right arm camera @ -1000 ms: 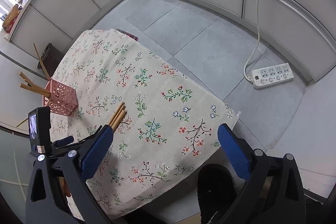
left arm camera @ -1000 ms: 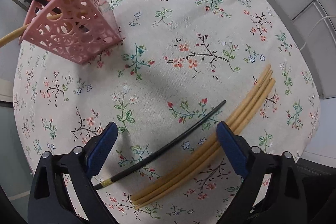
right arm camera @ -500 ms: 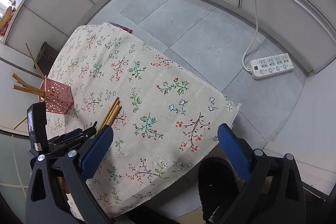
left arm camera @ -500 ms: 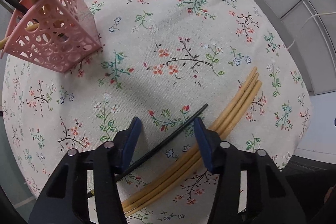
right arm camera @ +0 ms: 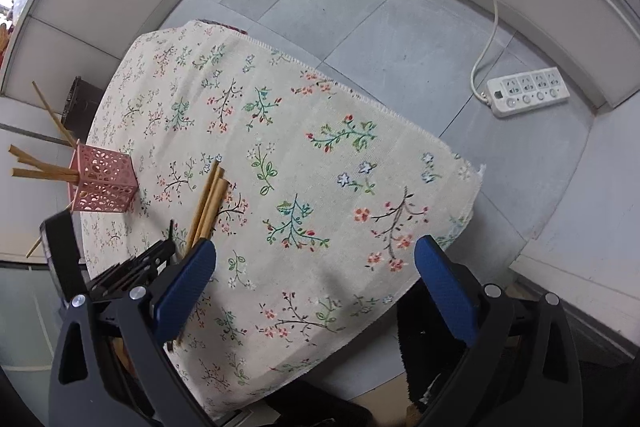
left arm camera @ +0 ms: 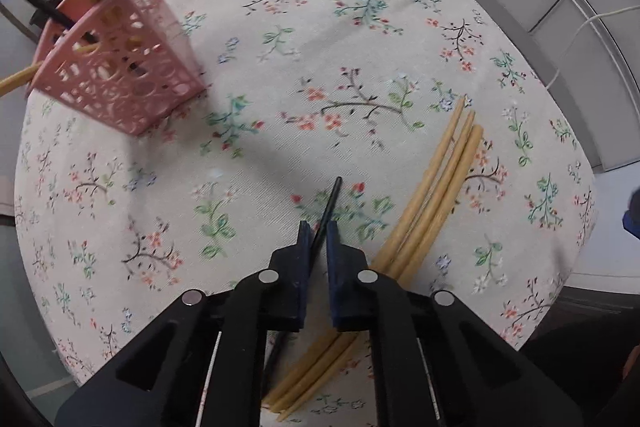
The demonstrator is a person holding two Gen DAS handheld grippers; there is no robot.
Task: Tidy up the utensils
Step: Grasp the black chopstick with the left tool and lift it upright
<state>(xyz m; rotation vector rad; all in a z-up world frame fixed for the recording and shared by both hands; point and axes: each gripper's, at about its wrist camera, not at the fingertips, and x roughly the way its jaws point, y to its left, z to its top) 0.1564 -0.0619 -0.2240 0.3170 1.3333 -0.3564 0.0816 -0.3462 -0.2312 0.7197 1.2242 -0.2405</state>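
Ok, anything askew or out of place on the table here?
The pink perforated plastic holder looks tilted in the fisheye view, its bamboo and black chopsticks splaying out. Three loose bamboo chopsticks lie on the floral tablecloth; the left gripper pinches a thin black chopstick.

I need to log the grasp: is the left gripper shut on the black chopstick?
Shut: the left gripper has its blue pads pressed against the black chopstick, whose tip pokes out ahead.

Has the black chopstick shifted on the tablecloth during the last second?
Yes. The black chopstick, now pinched in the left gripper, has swung to point more up the cloth, its tip drawn away from the wooden chopsticks.
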